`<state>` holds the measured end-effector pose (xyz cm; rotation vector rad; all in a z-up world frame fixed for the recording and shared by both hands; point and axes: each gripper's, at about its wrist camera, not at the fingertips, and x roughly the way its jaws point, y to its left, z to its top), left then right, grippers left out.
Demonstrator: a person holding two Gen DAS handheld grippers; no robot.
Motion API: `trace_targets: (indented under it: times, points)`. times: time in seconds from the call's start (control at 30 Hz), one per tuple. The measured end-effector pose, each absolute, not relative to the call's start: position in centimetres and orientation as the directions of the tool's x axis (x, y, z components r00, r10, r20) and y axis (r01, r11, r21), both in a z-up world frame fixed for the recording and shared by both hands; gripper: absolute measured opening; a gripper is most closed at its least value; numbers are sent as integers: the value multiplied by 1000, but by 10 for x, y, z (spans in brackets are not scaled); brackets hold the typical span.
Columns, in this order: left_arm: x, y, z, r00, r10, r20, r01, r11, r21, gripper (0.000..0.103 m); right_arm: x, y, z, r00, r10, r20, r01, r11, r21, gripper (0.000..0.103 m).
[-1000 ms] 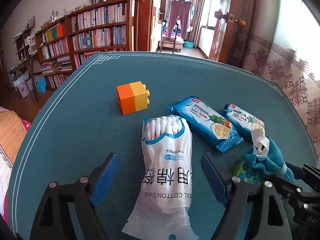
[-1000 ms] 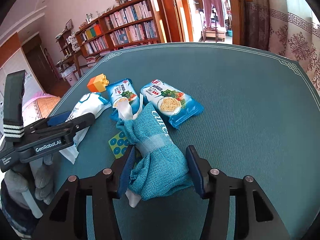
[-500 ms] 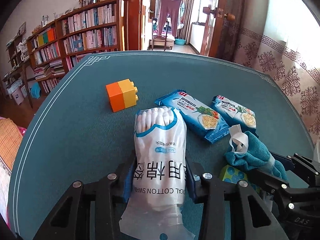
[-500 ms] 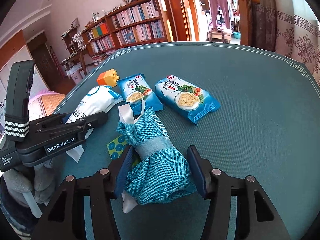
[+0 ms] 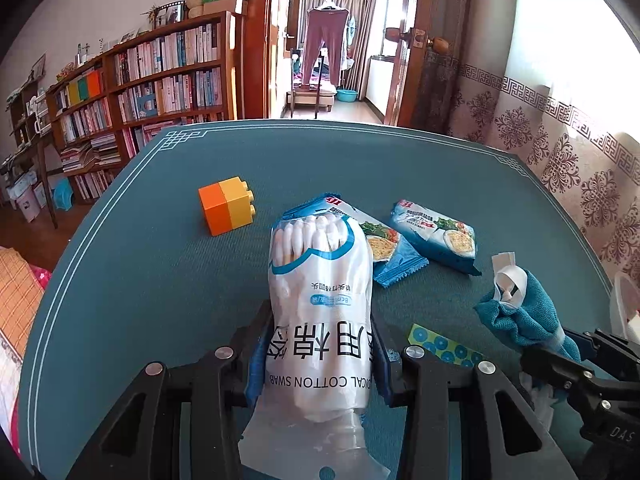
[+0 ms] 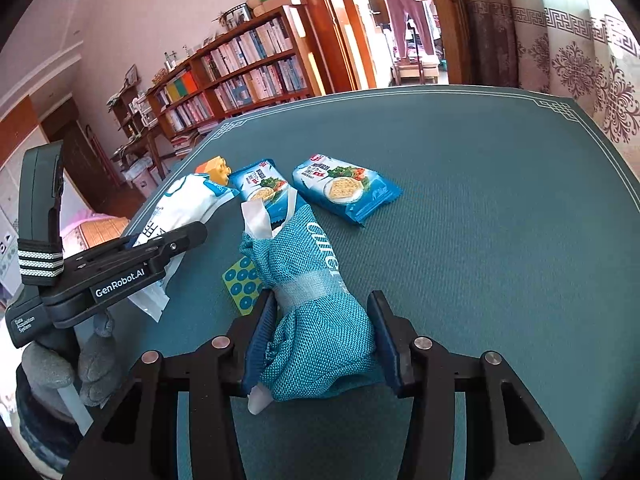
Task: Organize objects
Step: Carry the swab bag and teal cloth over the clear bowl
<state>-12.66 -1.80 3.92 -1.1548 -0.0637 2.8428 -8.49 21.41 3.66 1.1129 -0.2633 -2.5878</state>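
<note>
Left tongs (image 5: 318,354) pinch cotton swab bag (image 5: 318,300) — right tongs (image 6: 320,336) closing on towel (image 6: 316,300).

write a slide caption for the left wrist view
Left tongs clamp a cotton swab bag over the teal table.

We see bright daylight from the window (image 5: 394,40) blowing out the curtain (image 5: 568,32); fisheye bending curves the tabletop (image 5: 160,272) edges, corners vignette black, focus stays sharp.

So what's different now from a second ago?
The left gripper has closed on the cotton swab bag and lifted its far end. The right gripper is closing around the teal cloth. The block and cracker packets stayed put.
</note>
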Motion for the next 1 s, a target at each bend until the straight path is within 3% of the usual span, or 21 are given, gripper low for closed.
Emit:
trace_targets:
  times: [0.57,1.0]
  points:
    - [-114,19,36,-711,106,-695,-133,-991,-14,45,-5,305,73,-755,-231,-614,27,-946,323,48]
    - [-97,56,39,-700,142,-700,-204,-979,5,45,67,404,89,-803,16,-595,-243,-922,302,48]
